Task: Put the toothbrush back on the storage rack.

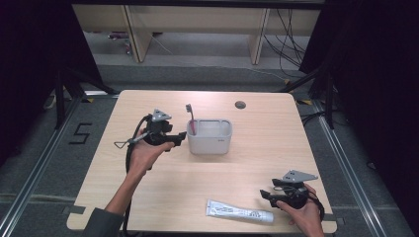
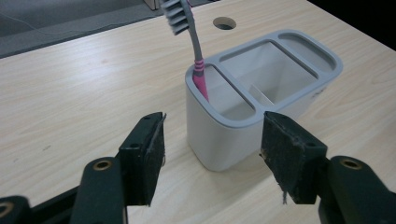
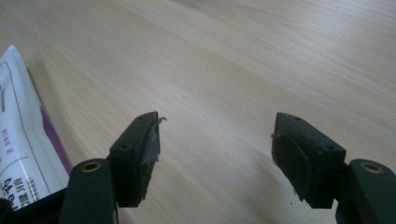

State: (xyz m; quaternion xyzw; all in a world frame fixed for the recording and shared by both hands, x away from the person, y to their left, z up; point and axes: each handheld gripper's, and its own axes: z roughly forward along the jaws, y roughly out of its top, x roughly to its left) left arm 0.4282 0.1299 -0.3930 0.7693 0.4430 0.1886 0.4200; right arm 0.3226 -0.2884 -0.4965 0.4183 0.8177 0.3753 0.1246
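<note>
1. The left gripper [image 1: 179, 138] is held just left of the grey holder [image 1: 209, 137], jaws apart and empty.
2. The toothbrush [image 2: 198, 70] is stood in the holder's left compartment, long axis near upright, bristle head up, leaning left.
3. The toothpaste tube [image 1: 239, 211] is laid lengthwise along the worktop's [image 1: 257, 163] near edge.
4. The right gripper [image 1: 265, 194] is held beside it, jaws apart.

The light wooden table [image 1: 148, 197] has a small round hole [image 1: 240, 104] near its far edge, a grey holder [image 1: 209, 137] standing in the middle, and a white tube [image 1: 239, 211] lying near the front.
</note>
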